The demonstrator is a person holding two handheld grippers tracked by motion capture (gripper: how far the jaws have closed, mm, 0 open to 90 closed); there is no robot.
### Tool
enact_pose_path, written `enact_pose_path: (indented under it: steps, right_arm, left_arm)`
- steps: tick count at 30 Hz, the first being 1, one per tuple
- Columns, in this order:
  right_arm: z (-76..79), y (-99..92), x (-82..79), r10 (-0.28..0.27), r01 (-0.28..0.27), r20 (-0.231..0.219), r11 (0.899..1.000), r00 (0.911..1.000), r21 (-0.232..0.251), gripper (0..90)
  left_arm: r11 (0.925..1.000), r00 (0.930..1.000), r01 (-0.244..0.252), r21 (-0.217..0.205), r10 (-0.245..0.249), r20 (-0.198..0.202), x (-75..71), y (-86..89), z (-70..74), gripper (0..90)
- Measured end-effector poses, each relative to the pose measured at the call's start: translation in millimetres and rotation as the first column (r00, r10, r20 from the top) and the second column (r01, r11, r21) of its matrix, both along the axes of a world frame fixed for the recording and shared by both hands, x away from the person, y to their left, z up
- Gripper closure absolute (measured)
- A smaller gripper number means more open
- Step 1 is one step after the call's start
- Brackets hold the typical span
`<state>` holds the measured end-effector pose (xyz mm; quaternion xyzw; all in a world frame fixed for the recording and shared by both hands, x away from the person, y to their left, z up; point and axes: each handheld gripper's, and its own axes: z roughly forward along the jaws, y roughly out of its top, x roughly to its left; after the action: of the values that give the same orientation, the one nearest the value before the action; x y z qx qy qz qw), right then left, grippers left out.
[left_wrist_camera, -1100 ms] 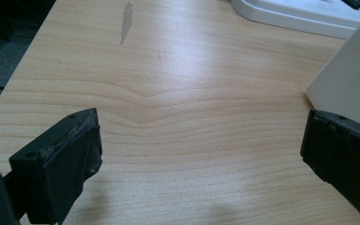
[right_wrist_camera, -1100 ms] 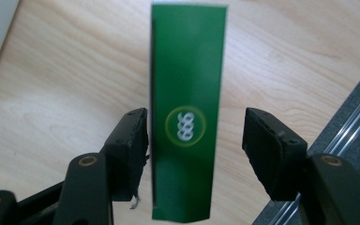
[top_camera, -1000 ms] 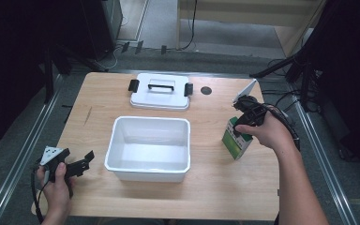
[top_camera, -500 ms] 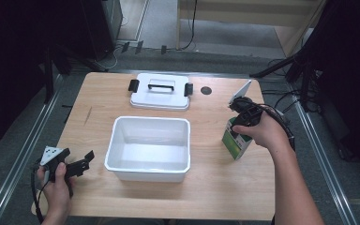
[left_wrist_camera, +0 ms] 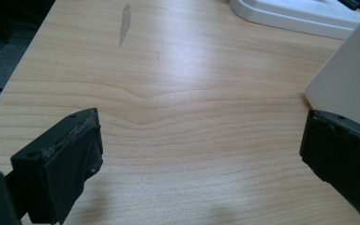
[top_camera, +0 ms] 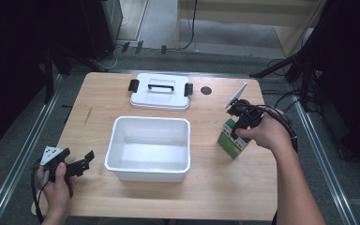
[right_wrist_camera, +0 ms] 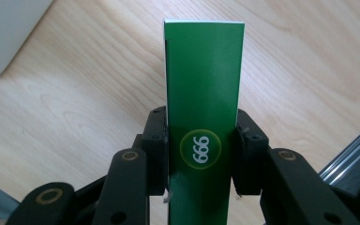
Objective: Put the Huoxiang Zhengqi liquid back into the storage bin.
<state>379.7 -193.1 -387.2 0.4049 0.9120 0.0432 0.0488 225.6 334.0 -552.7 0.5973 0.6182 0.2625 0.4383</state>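
A green and white carton [top_camera: 231, 142] stands upright on the wooden table [top_camera: 98, 108], right of the white bin [top_camera: 150, 121]. My right gripper [top_camera: 240, 124] comes down on it from above. In the right gripper view its jaws have just been closing and now press both sides of the carton [right_wrist_camera: 204, 84], so the gripper [right_wrist_camera: 201, 150] is shut on it. My left gripper [top_camera: 85, 161] rests near the table's front left corner. It is open, and between its jaws [left_wrist_camera: 201, 154] there is only bare wood.
A white lid [top_camera: 159, 96] with a black handle and black clips lies behind the bin; its edge [left_wrist_camera: 304, 14] and the bin's wall [left_wrist_camera: 351, 79] show in the left gripper view. A small dark round hole [top_camera: 206, 90] sits right of the lid. Metal rails run along both table sides.
The right hand has shifted slightly over the green carton. The left hand, the bin and the lid stay where they were.
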Motion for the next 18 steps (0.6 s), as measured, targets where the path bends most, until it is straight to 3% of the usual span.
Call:
enact_pose_path:
  steps: [3,7,9,10,11,12,15,18]
  right_arm:
    - [6.1,3.8,-6.5,0.096,-0.095,0.03,0.995,0.995,-0.005,64.7]
    - [15.9,7.9,-15.2,0.203,-0.203,0.071,0.979,0.9765,-0.009,64.7]
    - [21.6,8.1,-18.7,0.263,-0.264,0.095,0.965,0.9602,0.0,64.7]
    - [27.8,7.7,-21.8,0.32,-0.323,0.125,0.946,0.9392,0.01,64.7]
    - [27.8,7.7,-21.8,0.32,-0.323,0.125,0.946,0.9392,0.01,64.7]
    - [31.2,7.5,-23.3,0.335,-0.34,0.136,0.94,0.9322,0.013,64.7]
    - [39.3,9.9,-29.4,0.417,-0.422,0.159,0.907,0.8951,-0.001,64.7]
    - [46.6,13.6,-35.9,0.472,-0.476,0.157,0.879,0.8676,-0.01,64.7]
  left_arm:
    - [1.0,1.0,-0.001,0.003,0.001,0.0,-0.1,-0.2,0.0,0.4]
    - [1.0,1.0,0.0,0.002,-0.001,0.002,0.0,0.0,0.0,0.3]
    - [1.0,1.0,-0.003,0.002,0.003,0.003,0.1,-0.2,-0.1,0.4]
    - [1.0,1.0,-0.002,0.001,0.002,0.002,0.0,-0.2,0.0,0.4]
    - [1.0,1.0,-0.002,-0.001,0.002,0.002,0.0,-0.2,0.0,0.4]
    - [1.0,1.0,-0.001,0.001,0.001,0.002,0.1,0.0,-0.1,0.3]
    - [1.0,1.0,-0.001,0.0,0.001,0.002,0.1,-0.1,0.0,0.3]
    - [1.0,1.0,0.0,0.001,0.0,0.001,0.1,0.0,0.1,0.3]
